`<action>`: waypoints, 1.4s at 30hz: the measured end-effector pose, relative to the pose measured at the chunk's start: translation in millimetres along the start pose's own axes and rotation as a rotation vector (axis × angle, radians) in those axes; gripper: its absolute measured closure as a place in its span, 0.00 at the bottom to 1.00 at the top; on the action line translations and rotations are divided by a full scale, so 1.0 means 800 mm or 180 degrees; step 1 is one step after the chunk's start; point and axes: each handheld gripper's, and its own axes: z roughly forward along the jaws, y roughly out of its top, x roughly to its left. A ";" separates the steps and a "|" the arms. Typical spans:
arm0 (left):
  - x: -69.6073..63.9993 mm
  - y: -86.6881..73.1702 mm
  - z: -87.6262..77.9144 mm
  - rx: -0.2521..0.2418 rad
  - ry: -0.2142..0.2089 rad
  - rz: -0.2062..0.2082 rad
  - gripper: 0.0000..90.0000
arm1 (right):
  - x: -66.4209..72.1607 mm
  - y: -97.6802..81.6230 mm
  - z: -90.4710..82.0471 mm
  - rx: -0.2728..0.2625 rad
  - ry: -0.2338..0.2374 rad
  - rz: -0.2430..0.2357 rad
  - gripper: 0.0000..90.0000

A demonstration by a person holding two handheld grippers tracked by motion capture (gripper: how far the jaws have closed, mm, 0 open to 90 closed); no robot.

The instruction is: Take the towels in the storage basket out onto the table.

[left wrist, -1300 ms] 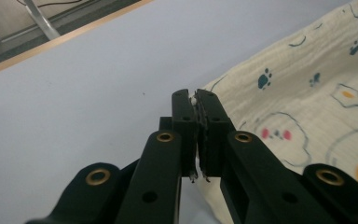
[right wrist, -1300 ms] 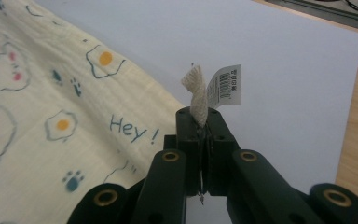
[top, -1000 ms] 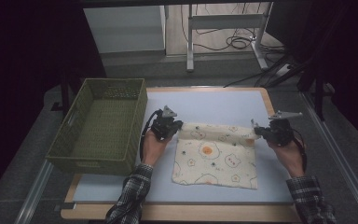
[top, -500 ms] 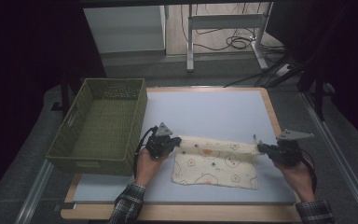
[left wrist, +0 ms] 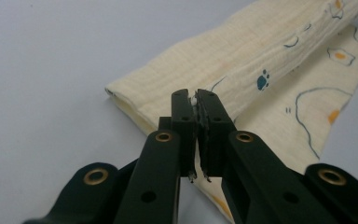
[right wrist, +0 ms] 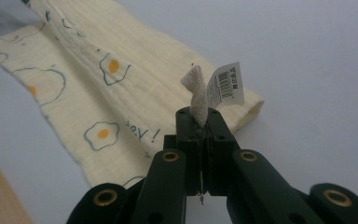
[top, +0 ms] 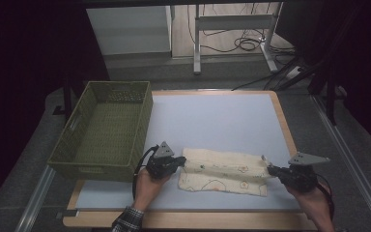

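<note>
Jaws of the left gripper are clamped on one corner of the cream cloth, and those of the right gripper pinch the opposite corner, where a white tag stands up beside the pinched fabric. Between the two, the cloth lies folded over on itself in a long band, printed with fried eggs and a blue paw. It rests on the pale blue table near the front edge. A green woven basket stands at the left, just beside the left hand.
</note>
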 end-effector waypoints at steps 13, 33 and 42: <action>-0.014 -0.024 -0.011 0.0050 -0.0075 0.0013 0.96 | 0.019 -0.023 0.004 0.0069 0.0164 0.0029 0.96; -0.024 -0.035 -0.026 -0.0019 -0.0358 -0.0090 0.62 | 0.006 -0.039 -0.028 0.0065 0.0042 0.0193 0.79; -0.030 -0.039 -0.001 0.0227 -0.0316 0.0019 0.67 | 0.034 -0.037 -0.012 0.0172 0.0326 0.0068 0.77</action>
